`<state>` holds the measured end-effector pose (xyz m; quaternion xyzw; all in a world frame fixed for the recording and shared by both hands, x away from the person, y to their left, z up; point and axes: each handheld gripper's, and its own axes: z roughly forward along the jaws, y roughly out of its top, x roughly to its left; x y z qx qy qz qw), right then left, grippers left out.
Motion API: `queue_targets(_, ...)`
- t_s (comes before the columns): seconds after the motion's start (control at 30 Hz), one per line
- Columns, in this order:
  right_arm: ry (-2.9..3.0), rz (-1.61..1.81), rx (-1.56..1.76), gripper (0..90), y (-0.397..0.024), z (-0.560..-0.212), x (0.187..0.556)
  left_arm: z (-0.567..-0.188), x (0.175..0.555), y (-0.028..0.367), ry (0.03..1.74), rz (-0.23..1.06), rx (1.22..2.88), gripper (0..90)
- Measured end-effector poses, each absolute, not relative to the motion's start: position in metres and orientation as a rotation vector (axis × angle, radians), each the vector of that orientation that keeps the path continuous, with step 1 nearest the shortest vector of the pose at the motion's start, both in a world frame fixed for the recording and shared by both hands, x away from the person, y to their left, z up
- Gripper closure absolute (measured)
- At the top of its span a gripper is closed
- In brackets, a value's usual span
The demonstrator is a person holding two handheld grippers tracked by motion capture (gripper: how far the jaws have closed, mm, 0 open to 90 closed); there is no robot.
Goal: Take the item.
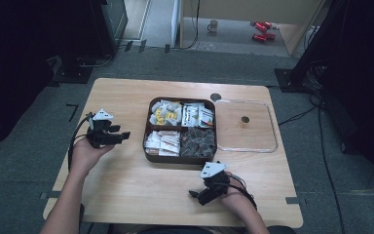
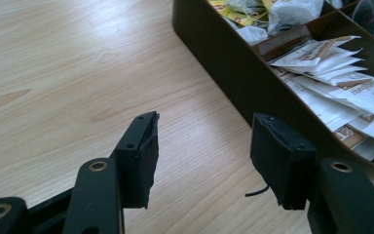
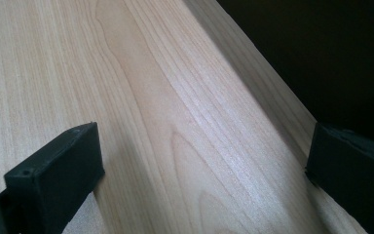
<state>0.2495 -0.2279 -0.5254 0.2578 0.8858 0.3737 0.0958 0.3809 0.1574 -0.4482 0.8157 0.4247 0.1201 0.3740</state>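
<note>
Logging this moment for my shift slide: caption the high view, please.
Person holds left gripper and right gripper, both open, beside a brown four-compartment box of packets; clear lid alongside.

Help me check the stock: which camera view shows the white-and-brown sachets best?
The left gripper view: the white-and-brown sachets lie close, fanned in their compartment of the brown tray, printing partly visible. The high view shows them small, near-left compartment. The right gripper view faces bare tabletop.

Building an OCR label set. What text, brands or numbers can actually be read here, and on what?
None reads whole.
White and brown sachets in the brown divided box: brown print, blurred and tilted in the left gripper view, not legible.
Yellow and white packets: too small to read.
White packets with red marks: too small to read.
Red cans on the floor: no legible print.
</note>
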Motion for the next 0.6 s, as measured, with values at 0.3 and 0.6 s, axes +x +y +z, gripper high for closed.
queue_targets(0.3,2.625,1.107,0.764,0.0,-0.228,-0.525,0.249,-0.441,0.383,0.150,1.051,0.288,2.095,46.0)
queue_targets(0.6,2.625,1.108,0.765,0.0,-0.228,-0.525,0.249,-0.432,0.382,0.126,0.965,0.267,2.121,46.8)
